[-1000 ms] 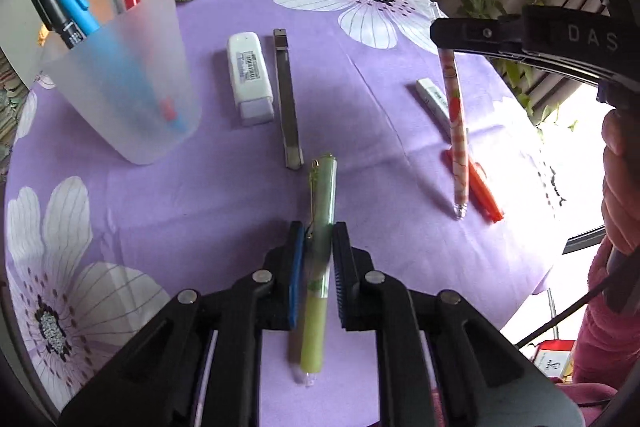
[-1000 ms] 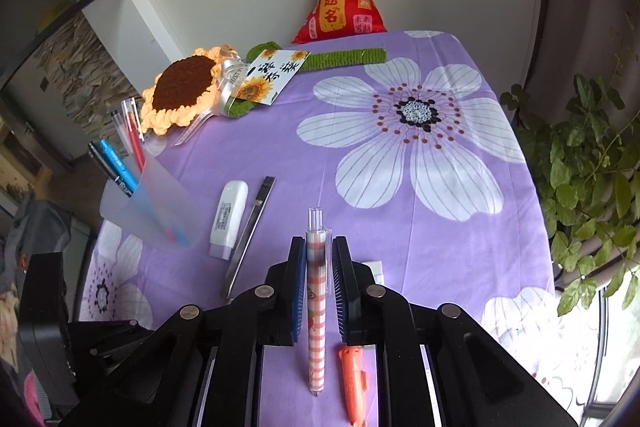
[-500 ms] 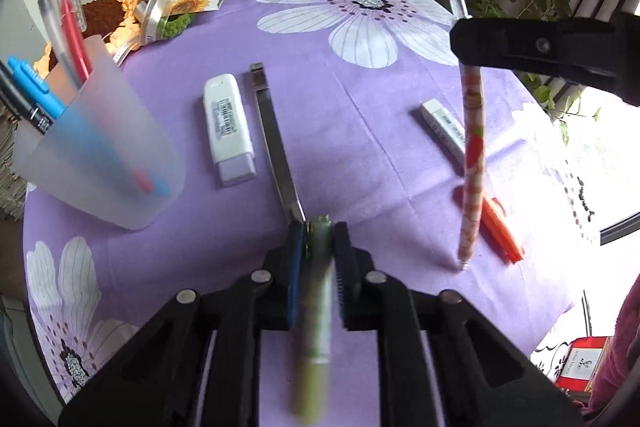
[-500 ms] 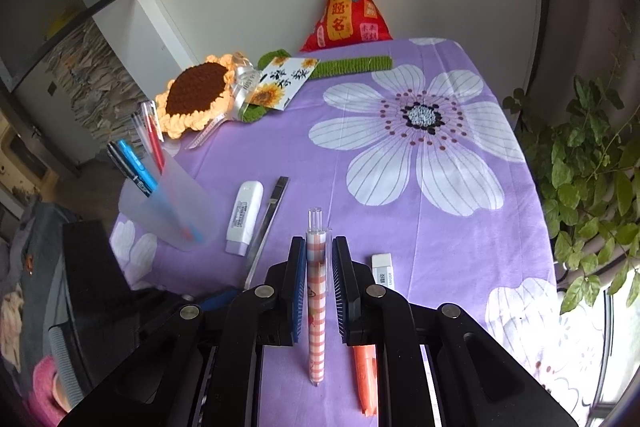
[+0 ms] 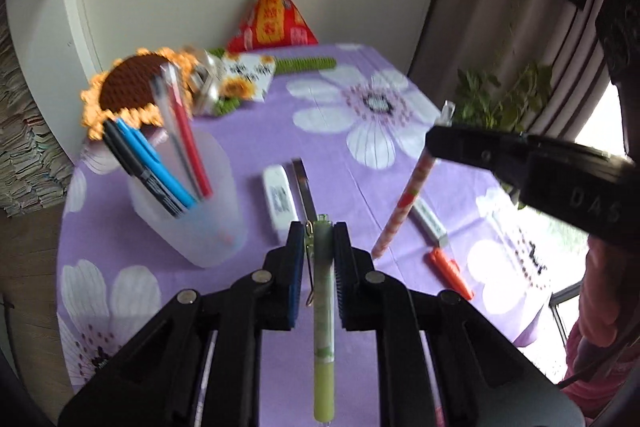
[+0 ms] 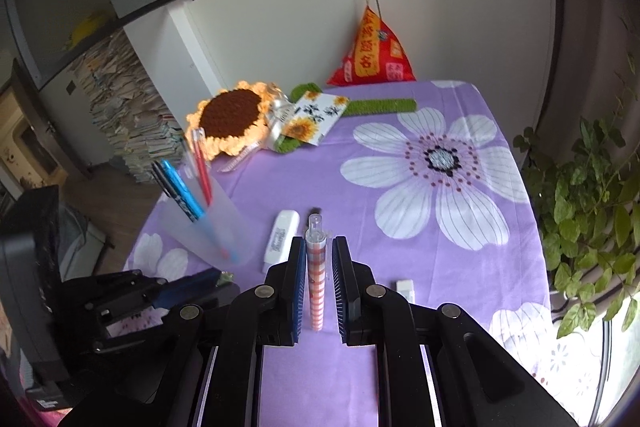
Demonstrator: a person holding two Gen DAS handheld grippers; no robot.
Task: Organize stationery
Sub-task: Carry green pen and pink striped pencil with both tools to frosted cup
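Left hand-held gripper (image 5: 316,255) clamps green pen (image 5: 323,311); right hand-held gripper (image 6: 316,267) clamps checked pen (image 6: 316,287) (both above tablecloth (image 6: 400,227)).

White letters "DAS" stand on the black right claw (image 5: 440,143) body, right edge of the left-wrist frame.

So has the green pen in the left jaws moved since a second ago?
Yes. The green pen has lifted off the purple tablecloth, now held above it beside the cup.

Both tongs hung above the desk (image 5: 400,171): left tongs (image 5: 318,255) clamped a green pen (image 5: 323,307), right tongs (image 6: 319,267) a checked pen (image 6: 316,279).
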